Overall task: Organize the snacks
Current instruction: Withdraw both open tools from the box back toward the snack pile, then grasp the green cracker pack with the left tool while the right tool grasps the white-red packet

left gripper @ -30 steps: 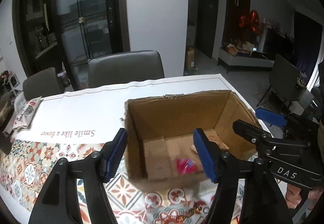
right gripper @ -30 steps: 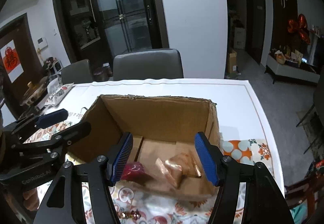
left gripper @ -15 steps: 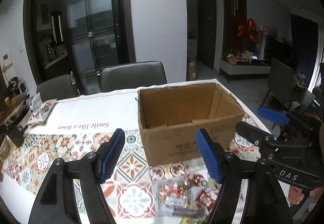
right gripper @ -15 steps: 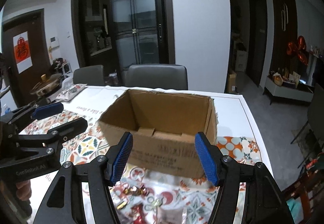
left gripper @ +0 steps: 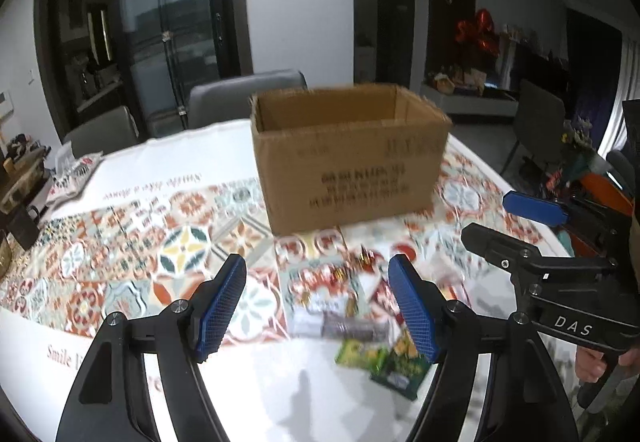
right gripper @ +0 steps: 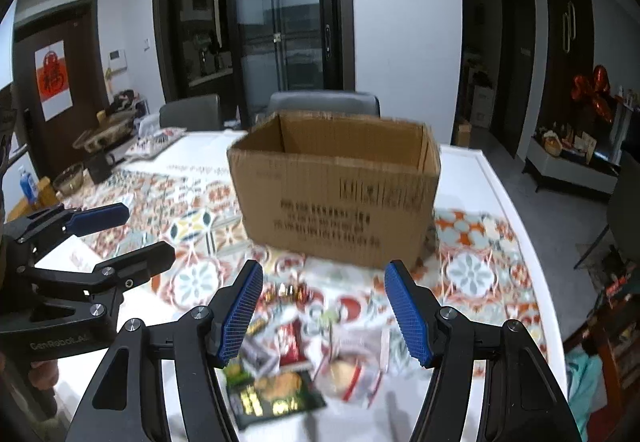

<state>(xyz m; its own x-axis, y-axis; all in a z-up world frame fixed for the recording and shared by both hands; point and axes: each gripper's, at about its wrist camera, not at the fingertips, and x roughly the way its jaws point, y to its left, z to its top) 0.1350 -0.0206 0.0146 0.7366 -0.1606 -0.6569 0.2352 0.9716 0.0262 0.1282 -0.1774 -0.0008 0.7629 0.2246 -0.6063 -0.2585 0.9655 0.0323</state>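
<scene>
- Cardboard box (left gripper: pixel 348 158): brown, upright, top open, black print on front; stands mid-bench.
- Snacks (right gripper: pixel 296 354): small wrapped packets, red, green, clear, loose pile just in front of box, blurry.

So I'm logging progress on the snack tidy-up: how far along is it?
Early to middle, at best. The cardboard box stands open, but its inside is hidden from here. Nothing is in hand: the left gripper and right gripper are both open and empty. A pile of snack packets remains on the tablecloth in front of the box.
</scene>
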